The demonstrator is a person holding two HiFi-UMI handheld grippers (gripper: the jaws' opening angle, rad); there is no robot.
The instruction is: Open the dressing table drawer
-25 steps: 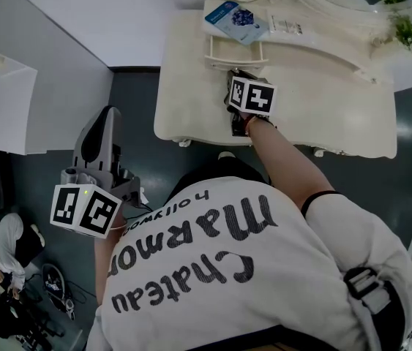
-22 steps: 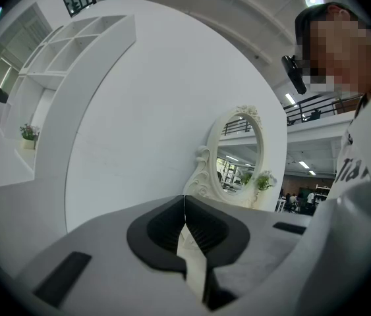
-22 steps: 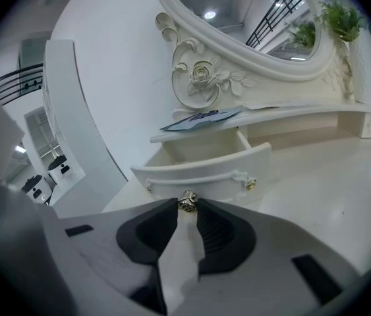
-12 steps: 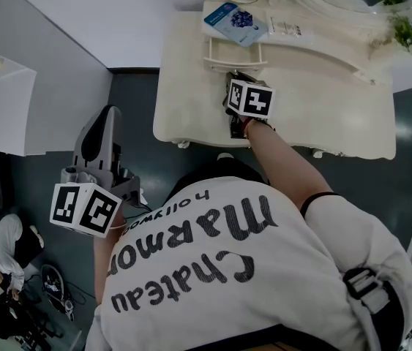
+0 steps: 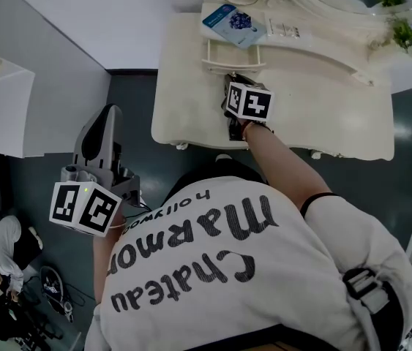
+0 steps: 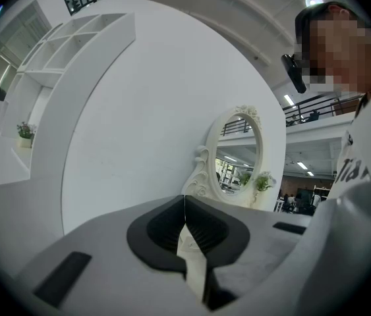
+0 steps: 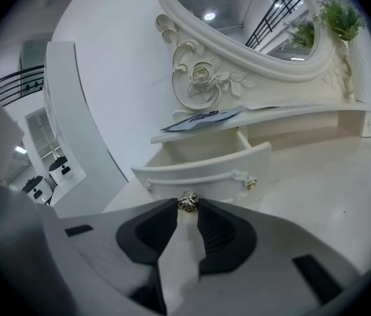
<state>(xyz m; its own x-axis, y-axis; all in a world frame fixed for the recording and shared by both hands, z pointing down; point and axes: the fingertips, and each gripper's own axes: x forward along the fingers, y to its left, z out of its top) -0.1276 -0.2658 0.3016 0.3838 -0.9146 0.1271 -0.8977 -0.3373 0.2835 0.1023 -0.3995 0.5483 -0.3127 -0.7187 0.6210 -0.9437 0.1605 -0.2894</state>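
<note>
Between the tips of my right gripper (image 7: 186,207) sat the small gold knob (image 7: 187,201) of the drawer (image 7: 205,166), and the jaws were closed against its two sides, so I judged the grip to be on the knob itself. The knob stood at the middle of the drawer's curved front, which ran crosswise to my jaws, left to right, while the drawer's side walls ran straight away from me toward the shelf (image 7: 290,114) it slides under. The drawer was already partway out. I could see into its pale inside behind the front, and from above its front edge stood clear of the shelf, over the bare top of the dressing table (image 5: 323,108). So the line that mattered was the one from the knob back along my own forearm (image 5: 279,159). The drawer lay directly ahead of the gripper and a little below it, and any further pull would, I reckoned, have to come straight back toward my body along those side walls, not sideways, or the drawer could bind. Beyond the drawer a blue packet (image 5: 235,20) lay on the shelf, with the carved oval mirror (image 7: 251,25) rising behind it. My left gripper (image 6: 184,210) was well apart from all this, held over the dark floor (image 5: 136,115) at my left side, its jaws closed together on nothing, so the right hand was plainly the nearer one.
</note>
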